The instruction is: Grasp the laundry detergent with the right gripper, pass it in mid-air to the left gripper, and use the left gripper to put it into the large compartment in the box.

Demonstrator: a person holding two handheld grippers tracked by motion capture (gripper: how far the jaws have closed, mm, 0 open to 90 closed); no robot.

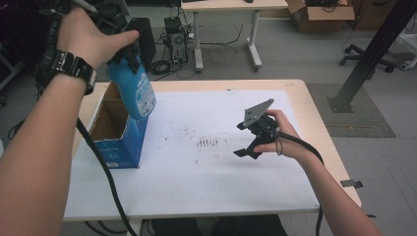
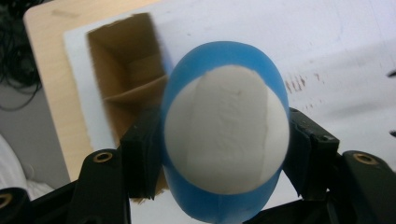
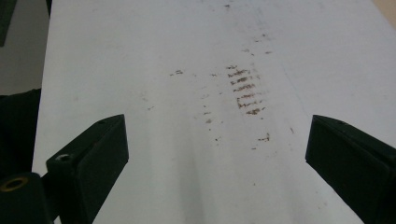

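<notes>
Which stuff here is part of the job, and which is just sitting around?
Part of the job:
- blue plastic bottle, clamped in the left gripper
- open blue cardboard box below it
- right gripper, open above the white sheet

Just sitting around:
- brown cardboard box on the floor
- black office chair

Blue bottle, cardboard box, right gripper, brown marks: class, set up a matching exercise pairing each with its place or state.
Things:
1. blue bottle
2. cardboard box
3. right gripper
4. brown marks

States:
A. open, holding nothing
B. smeared on the white sheet
C. clamped in the left gripper, above the box
D. standing open-topped at the table's left

Pairs: 1-C, 2-D, 3-A, 4-B
</notes>
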